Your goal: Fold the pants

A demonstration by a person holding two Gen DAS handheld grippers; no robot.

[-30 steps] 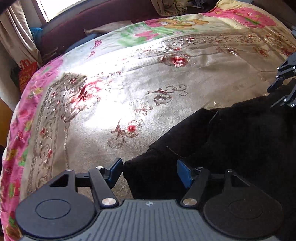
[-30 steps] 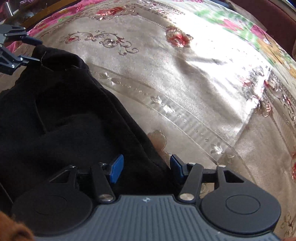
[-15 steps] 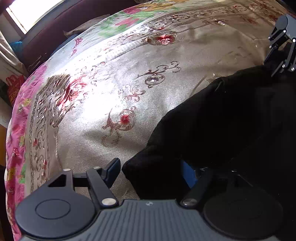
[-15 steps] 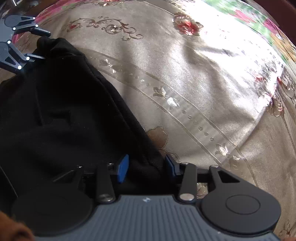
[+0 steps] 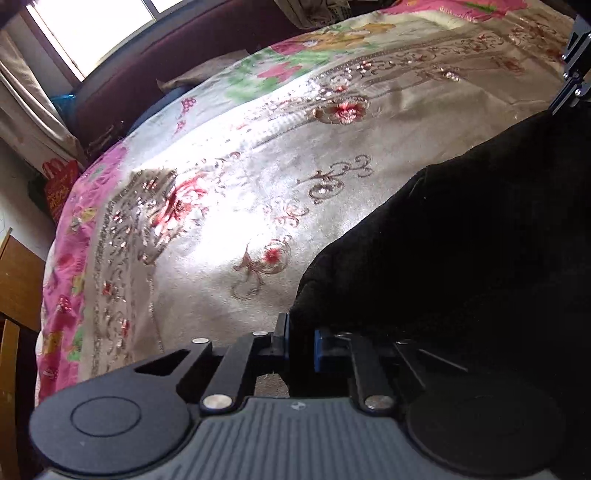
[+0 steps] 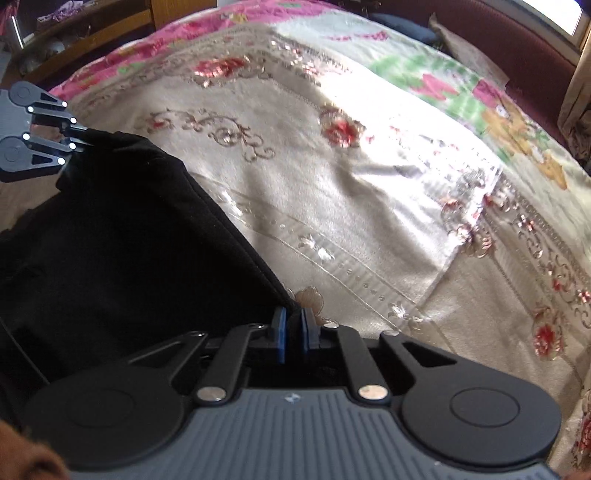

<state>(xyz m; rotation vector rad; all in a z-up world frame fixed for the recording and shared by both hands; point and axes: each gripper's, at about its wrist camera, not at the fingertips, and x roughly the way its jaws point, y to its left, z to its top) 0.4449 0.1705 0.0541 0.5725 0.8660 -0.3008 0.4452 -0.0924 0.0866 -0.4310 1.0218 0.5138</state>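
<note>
The black pants lie on a floral bedspread. My left gripper is shut on one corner of the pants, lifted slightly off the bed. My right gripper is shut on the other corner of the black pants. Each gripper shows in the other's view: the right one at the far right edge, the left one at the far left, both pinching the same black edge.
The bedspread covers the whole bed. A dark red headboard and a bright window lie beyond it. Wooden furniture stands at the bed's left side; a wooden shelf stands past the other side.
Both grippers have gone from open around the pants' corners to shut on them. Both have risen a little with the fabric.
</note>
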